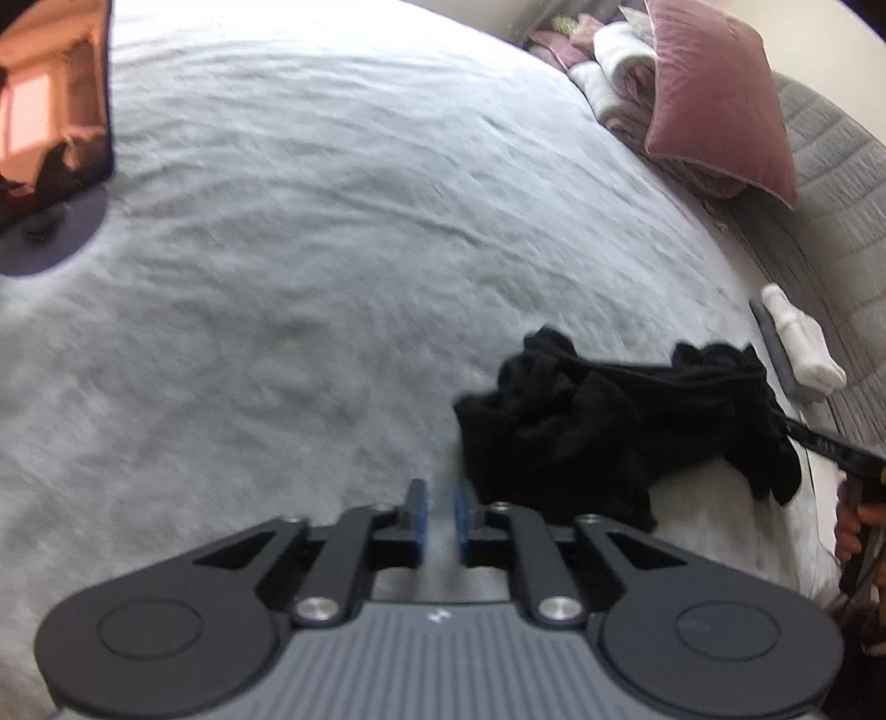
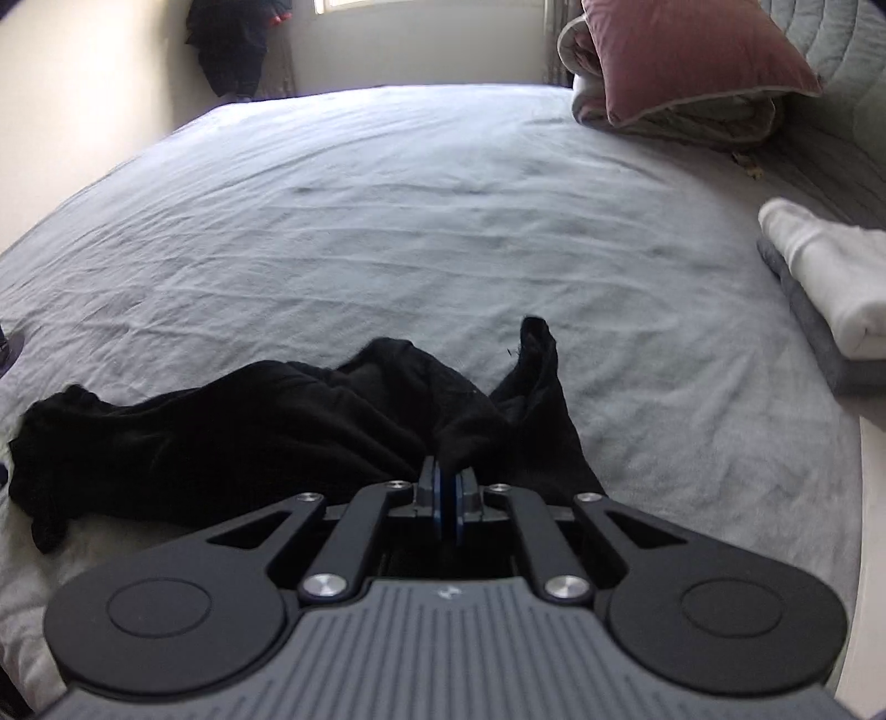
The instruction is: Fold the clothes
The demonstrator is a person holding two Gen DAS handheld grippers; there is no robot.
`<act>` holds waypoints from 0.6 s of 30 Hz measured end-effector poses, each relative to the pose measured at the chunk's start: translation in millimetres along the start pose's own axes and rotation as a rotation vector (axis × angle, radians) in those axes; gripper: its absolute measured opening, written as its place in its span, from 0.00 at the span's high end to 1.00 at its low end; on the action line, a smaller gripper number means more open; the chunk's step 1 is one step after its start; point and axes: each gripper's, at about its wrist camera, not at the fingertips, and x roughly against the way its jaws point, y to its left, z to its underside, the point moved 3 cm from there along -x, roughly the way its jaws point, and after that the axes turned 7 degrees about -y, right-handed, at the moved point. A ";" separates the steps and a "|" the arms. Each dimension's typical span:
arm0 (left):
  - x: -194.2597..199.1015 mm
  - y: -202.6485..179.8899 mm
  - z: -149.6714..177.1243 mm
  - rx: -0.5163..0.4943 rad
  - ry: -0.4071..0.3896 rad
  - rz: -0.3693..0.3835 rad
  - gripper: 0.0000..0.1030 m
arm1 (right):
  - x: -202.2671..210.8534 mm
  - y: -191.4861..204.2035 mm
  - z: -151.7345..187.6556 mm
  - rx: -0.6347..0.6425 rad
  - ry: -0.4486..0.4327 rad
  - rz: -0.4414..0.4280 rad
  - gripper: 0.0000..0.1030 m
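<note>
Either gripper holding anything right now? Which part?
Left gripper: nothing, jaws apart over bare sheet. Right gripper: pads nearly together at a bunched fold of the black garment, near its middle; whether they still pinch it cannot be told.

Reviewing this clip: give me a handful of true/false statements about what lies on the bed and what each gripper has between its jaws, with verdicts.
1. The black garment lies crumpled on the bed sheet. True.
2. The left gripper has cloth between its jaws. False: its jaws stand apart with only sheet showing between them, and the garment lies to its right.
3. A pink pillow leans on rolled bedding at the far side of the bed. True.
4. The folded white cloth lies on top of the black garment. False: it rests on a folded grey cloth, apart from the garment.
5. The right gripper has the garment's fabric at its nearly closed jaws. True.
</note>
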 end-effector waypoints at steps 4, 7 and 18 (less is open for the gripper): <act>2.2 -2.0 -7.1 0.049 -0.051 0.027 0.57 | 8.8 -4.5 -8.7 -0.035 -0.038 -0.047 0.81; -2.4 -5.3 -11.0 0.082 -0.064 0.069 0.54 | 15.8 -7.6 -16.2 -0.073 -0.093 -0.074 0.59; -40.0 -23.8 -20.3 0.081 0.001 0.065 0.54 | 0.4 21.8 -34.7 0.000 -0.154 -0.155 0.59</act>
